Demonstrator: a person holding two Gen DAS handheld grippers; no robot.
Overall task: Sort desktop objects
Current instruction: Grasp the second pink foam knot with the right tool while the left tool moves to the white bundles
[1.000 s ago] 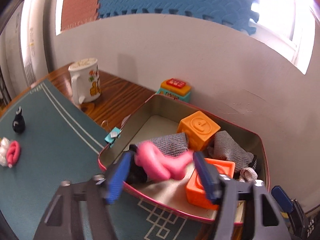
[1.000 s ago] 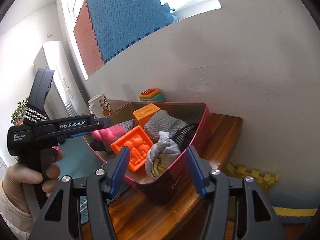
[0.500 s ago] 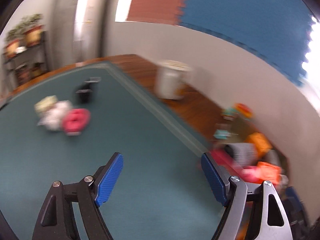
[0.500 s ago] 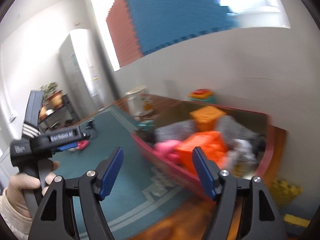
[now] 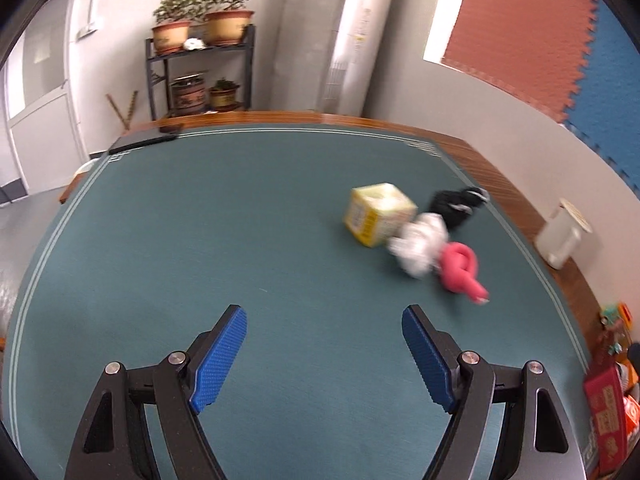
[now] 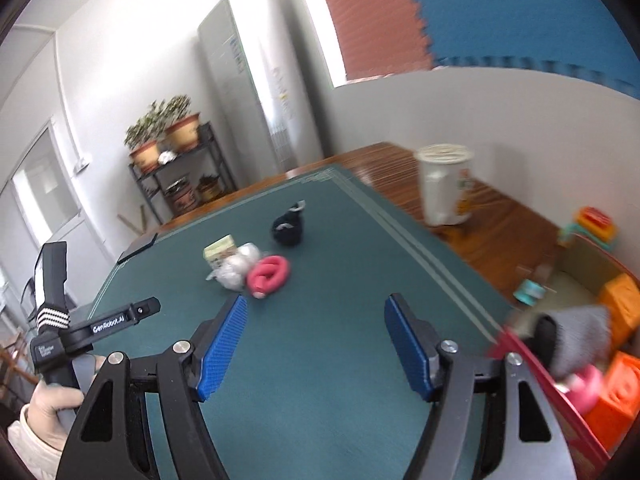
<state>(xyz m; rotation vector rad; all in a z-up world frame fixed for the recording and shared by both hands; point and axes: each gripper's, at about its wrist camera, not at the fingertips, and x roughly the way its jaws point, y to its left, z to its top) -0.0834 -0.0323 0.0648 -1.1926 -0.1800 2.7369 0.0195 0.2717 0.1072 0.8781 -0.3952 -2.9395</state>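
Fingers (image 5: 224, 356) — both pairs apart, empty | pink sock (image 5: 460, 266) — ahead, well clear, right

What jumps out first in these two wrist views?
A small huddle of leftovers sits mid-mat: a coiled pink sock touching a white bundle, a yellowish box behind them and a black sock a little apart. At the right edge, the red tin is crammed with orange blocks and grey socks. Both claws, left and right, hang open and empty over the green mat.
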